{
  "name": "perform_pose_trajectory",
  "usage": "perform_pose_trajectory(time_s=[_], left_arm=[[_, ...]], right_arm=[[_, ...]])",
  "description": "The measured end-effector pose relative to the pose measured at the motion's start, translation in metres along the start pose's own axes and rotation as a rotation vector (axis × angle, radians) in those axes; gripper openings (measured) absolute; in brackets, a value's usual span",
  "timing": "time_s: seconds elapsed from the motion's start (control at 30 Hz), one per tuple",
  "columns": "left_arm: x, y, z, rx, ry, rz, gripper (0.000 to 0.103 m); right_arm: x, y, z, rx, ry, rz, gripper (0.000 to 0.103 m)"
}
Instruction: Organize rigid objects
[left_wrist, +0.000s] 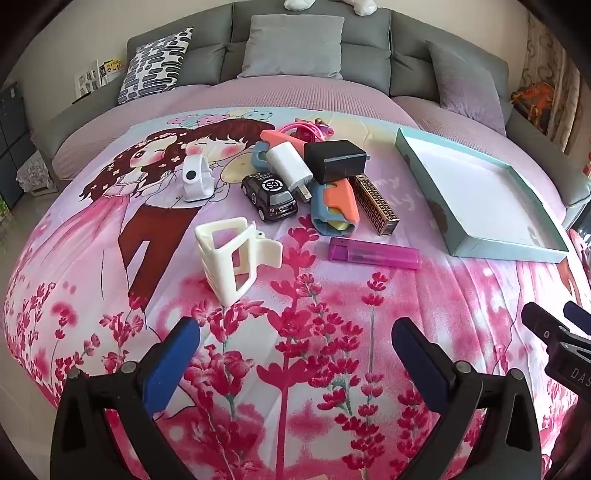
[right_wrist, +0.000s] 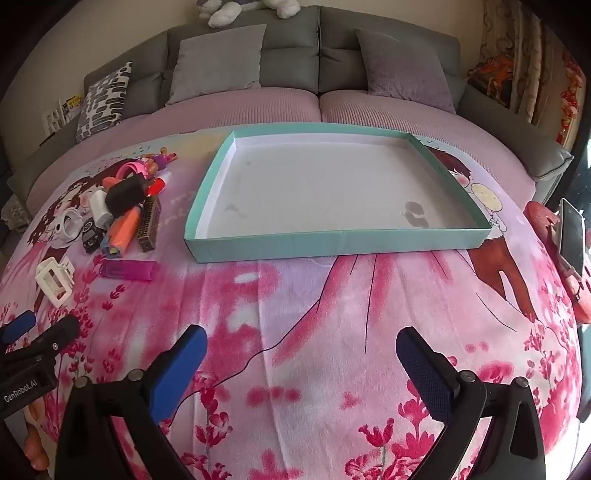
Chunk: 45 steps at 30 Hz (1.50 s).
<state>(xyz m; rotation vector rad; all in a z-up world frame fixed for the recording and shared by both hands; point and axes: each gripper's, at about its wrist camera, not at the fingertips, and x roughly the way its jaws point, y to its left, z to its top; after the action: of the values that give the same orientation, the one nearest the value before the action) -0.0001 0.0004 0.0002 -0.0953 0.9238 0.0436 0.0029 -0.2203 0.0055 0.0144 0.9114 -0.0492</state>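
While both grippers gape, right gripper (left_wrist: 554, 325) label reads "DAS".

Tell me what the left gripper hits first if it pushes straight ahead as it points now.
Probably the white hair claw clip: it lies nearest ahead of the open left gripper, slightly left of centre. Depth is unclear.

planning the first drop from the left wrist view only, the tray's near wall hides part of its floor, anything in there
observer: Nothing; the right wrist view shows the whole tray floor bare, save grey smudges.
operator: right gripper free
observer: Yes, the right gripper has its jaws wide open, nothing between them.
operator: anything right of the tray
observer: A phone stands propped at the blanket's right edge.
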Motion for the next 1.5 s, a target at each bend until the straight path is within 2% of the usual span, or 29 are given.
perform_pose_trajectory(time_s=[0.13, 0.23, 0.37, 0.43, 0.87, 1.5], left_arm=[[0.000, 0.005, 0.001, -0.005, 0.007, -0.029, 0.103], [-0.003, -0.005, 0.000, 0.005, -0.004, 0.010, 0.103], [-0.003, 0.002, 0.001, -0.007, -0.005, -0.004, 0.103], [-0.003, 0.000, 0.001, -0.001, -0.010, 0.004, 0.103], [-0.008, -0.006, 0.001, 0.018, -0.039, 0.023, 0.103], [-0.012, -0.004, -0.001, 0.014, -0.070, 0.014, 0.103]], right_arm=[[0.000, 0.000, 0.001, -0.002, 0.002, -0.009, 0.103], [0.003, -0.001, 0.002, 0.000, 0.007, -0.013, 0.103], [0.008, -0.001, 0.006, -0.005, 0.014, -0.017, 0.103], [-0.002, 0.001, 0.001, -0.015, -0.001, -0.020, 0.103], [-0.001, 0.002, 0.001, -0.014, 0.001, -0.023, 0.103], [0.001, 0.002, 0.000, -0.017, 0.003, -0.024, 0.103]])
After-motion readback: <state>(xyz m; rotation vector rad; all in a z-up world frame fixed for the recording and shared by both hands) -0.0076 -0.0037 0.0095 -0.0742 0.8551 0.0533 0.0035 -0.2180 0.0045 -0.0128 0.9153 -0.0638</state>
